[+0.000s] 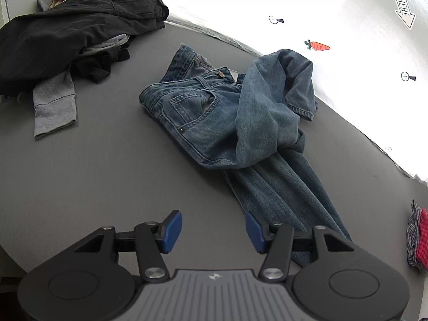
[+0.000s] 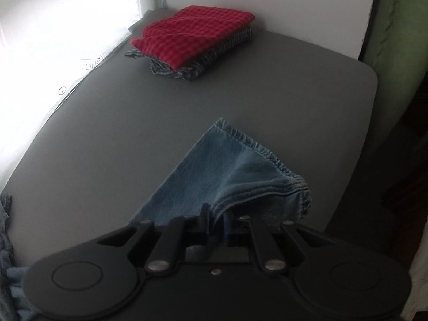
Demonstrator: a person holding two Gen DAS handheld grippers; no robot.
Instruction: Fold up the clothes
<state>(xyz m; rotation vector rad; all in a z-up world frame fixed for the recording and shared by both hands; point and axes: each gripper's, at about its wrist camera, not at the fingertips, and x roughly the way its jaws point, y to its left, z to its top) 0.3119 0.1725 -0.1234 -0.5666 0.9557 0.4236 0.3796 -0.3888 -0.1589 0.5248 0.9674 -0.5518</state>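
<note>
A pair of blue jeans lies on the grey table, waistband toward the far edge and its front pocket facing up. One leg is doubled back over the seat, its hem resting near the table's far edge beside a white printed sheet marked with a carrot and small symbols. The other leg runs straight back toward the camera, passing under the right side of the left gripper.

The left gripper hovers above the table with its blue pads set well apart and nothing between them.

In the right wrist view, the right gripper is pinched nearly closed on the hem end of a denim leg; the cloth fans out ahead of the fingers, with the stitched hem curling at the far side. This view is soft and dim, so exactly how much fabric sits between the pads is hard to tell.

A heap of dark clothes sits at the table's far left, with a grey sleeve trailing out of it. At the other end, a folded red checked cloth lies on top of a folded dark plaid garment.
</note>
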